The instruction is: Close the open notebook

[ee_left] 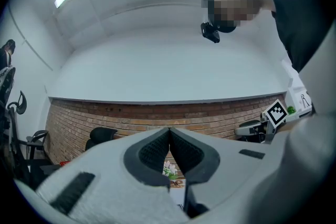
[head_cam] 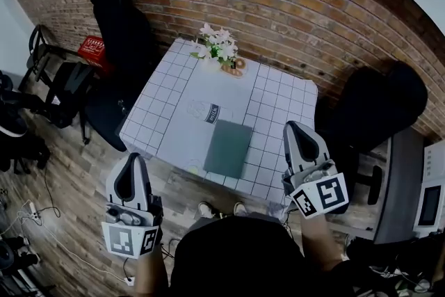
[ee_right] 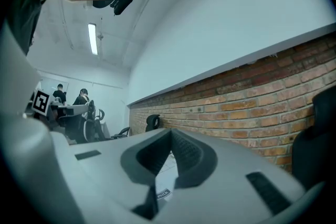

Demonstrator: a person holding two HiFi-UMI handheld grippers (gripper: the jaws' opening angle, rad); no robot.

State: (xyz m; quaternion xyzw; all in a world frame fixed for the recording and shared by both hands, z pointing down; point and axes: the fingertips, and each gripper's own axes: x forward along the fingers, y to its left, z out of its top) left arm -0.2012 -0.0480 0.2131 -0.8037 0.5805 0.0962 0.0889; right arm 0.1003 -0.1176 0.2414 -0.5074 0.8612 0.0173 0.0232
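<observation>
Left gripper (head_cam: 132, 161) and right gripper (head_cam: 296, 129) are held near, short of the table (head_cam: 278, 101), jaws pressed together on nothing. The notebook (head_cam: 228, 148) lies flat at the near edge, seemingly already closed. It is judged light and stiff-covered, best lifted by a free cover edge. Farther off, a milk carton (head_cam: 208, 111) is seen, contents hidden, and flowers (head_cam: 215, 46) are held in a vase (head_cam: 237, 67).

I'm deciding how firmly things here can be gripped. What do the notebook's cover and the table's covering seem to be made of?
The notebook: a dark green cover, matte, flat and stiff-looking, with no glare. Probably card or a leather-like board, but it is too small to tell which.
The table covering: white with thin grid lines and no shine. It is likely cloth or a matte vinyl sheet.
</observation>
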